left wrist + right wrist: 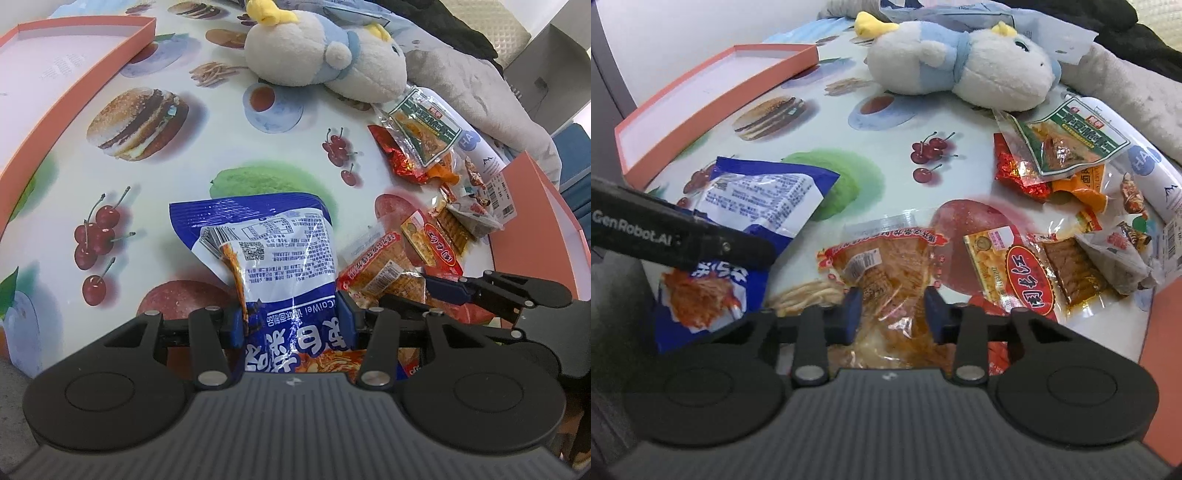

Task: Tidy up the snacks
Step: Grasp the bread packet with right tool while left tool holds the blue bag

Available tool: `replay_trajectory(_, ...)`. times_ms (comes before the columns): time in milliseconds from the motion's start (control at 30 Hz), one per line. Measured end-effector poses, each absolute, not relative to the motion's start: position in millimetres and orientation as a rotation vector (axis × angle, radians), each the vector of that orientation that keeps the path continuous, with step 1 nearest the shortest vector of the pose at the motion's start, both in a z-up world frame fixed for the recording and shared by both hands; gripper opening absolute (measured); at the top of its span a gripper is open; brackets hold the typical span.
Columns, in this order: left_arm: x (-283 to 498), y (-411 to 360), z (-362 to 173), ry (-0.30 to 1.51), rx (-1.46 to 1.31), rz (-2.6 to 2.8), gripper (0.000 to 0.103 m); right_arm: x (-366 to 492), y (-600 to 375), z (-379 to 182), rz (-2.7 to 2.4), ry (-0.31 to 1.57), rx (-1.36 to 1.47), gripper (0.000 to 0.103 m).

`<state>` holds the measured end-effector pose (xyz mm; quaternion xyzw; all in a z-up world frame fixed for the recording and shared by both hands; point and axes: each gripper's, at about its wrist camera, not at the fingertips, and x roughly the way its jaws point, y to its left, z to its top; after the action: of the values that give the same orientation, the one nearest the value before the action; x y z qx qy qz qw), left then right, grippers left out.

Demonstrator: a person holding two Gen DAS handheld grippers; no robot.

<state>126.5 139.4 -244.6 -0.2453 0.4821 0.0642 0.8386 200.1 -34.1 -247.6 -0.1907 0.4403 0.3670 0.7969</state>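
Left gripper (291,325) is clamping the blue packet (273,251); right gripper (892,312) is pinching the orange packet (886,266).
Both packets are lying lengthwise between the fingers, pointing away toward the plush toy (960,70).

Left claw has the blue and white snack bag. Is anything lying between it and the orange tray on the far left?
Nothing visible does. The left claw is shut on the blue and white snack bag, and between it and the orange tray lies only bare printed tablecloth. The plush toy sits off to the right of that path.
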Motion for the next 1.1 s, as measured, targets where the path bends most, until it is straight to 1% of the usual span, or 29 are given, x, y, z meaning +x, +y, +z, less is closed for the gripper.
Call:
replay_trajectory(367, 119, 124, -222, 0.978, -0.497, 0.118, 0.054, 182, -64, -214, 0.662, 0.921, -0.278, 0.035)
replay_trajectory(733, 112, 94, -203, 0.962, -0.446, 0.058, 0.054, 162, -113, -195, 0.48, 0.918, -0.153, 0.036)
replay_trajectory(900, 113, 83, -189, 0.941, -0.429, 0.036, 0.054, 155, -125, -186, 0.434, 0.909, -0.126, 0.036)
replay_trajectory(1100, 115, 70, -171, 0.93, -0.406, 0.012, 0.054, 154, -134, -162, 0.409, 0.869, -0.104, 0.036)
